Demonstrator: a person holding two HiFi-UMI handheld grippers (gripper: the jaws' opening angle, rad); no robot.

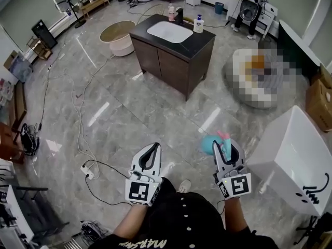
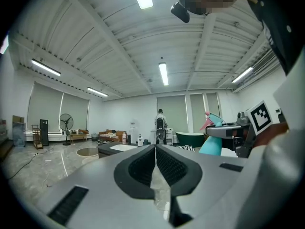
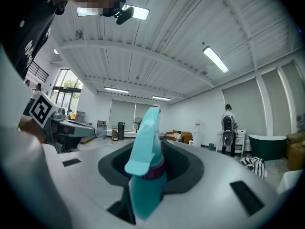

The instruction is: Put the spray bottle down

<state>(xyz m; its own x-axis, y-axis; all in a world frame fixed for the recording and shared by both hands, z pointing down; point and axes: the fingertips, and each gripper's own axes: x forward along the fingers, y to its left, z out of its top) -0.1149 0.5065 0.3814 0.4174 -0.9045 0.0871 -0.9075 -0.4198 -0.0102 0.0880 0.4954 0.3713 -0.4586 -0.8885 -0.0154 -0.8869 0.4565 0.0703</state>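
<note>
A teal spray bottle [image 3: 145, 168] with a pink nozzle tip stands upright between the jaws of my right gripper [image 3: 152, 168], which is shut on its neck. In the head view the spray bottle [image 1: 213, 142] hangs from the right gripper [image 1: 225, 150] above the floor, its pink tip pointing right. My left gripper [image 1: 153, 152] is held level beside it, shut with nothing in it. In the left gripper view its pads [image 2: 167, 163] meet, and the spray bottle [image 2: 212, 140] shows at the right.
A dark vanity cabinet [image 1: 173, 53] with a white basin, bottles on its top, stands ahead on the marble floor. A white bathtub [image 1: 298, 162] is close at the right. Cables [image 1: 83, 139] trail across the floor at left. A person stands far off [image 3: 228, 132].
</note>
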